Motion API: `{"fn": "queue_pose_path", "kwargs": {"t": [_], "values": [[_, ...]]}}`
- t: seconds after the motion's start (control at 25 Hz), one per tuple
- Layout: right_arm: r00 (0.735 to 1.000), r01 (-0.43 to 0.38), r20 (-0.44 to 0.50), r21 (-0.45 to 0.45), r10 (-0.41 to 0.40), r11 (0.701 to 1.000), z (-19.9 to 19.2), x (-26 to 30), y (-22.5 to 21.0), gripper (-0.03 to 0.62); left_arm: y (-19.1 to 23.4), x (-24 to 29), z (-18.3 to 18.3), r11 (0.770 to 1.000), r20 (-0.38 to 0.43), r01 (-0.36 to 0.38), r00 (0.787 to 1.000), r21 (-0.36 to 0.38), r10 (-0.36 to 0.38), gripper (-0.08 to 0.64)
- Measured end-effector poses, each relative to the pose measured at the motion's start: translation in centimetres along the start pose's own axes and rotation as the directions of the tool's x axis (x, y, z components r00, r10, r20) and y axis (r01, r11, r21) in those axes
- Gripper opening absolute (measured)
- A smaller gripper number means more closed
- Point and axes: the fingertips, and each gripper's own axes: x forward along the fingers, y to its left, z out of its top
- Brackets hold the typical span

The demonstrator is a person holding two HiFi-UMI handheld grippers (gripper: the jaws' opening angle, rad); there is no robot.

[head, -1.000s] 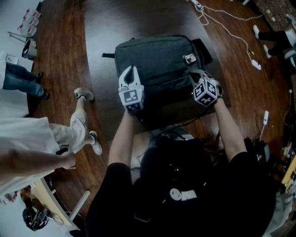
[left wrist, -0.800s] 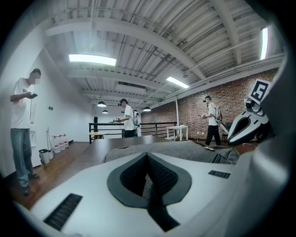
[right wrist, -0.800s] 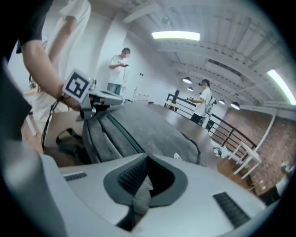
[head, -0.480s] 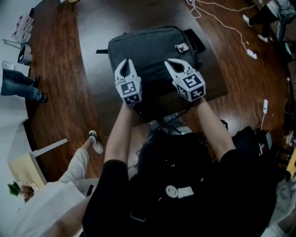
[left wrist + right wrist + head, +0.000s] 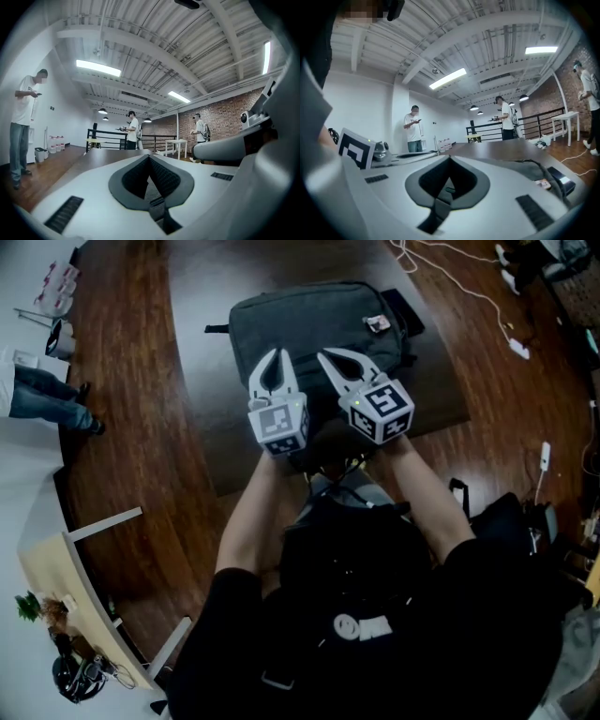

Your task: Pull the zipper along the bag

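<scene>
We are holding the left gripper [image 5: 273,355] and right gripper [image 5: 326,357], fingers closed on nothing, over the near edge of the rounded grey fabric bag [image 5: 309,320].

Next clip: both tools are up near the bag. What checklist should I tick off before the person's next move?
1. Left tool empty: ok, jaws together on nothing.
2. Right tool empty: ok, jaws together on nothing.
3. Both tools off the bag: ok, held up over its near edge.
4. Bag flat on the table: ok.
5. Zipper run to its end: cannot tell, too small to see.
</scene>
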Motion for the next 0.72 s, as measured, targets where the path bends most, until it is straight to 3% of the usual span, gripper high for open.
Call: {"fn": "queue_pose_path", "kwargs": {"t": [0.4, 0.72], "values": [[0.998, -0.035, 0.051, -0.02, 0.036, 0.999, 1.4, -4.1, 2.3, 0.005, -4.3, -3.7, 2.6, 0.999, 0.061, -0.005, 0.998, 0.043, 0.003, 0.005], [0.997, -0.038, 0.073, -0.023, 0.039, 0.999, 0.8, -14.4, 4.9, 0.005, -11.8, -11.0, 3.4, 0.998, 0.08, -0.023, 0.997, 0.056, 0.019, 0.005]]}}
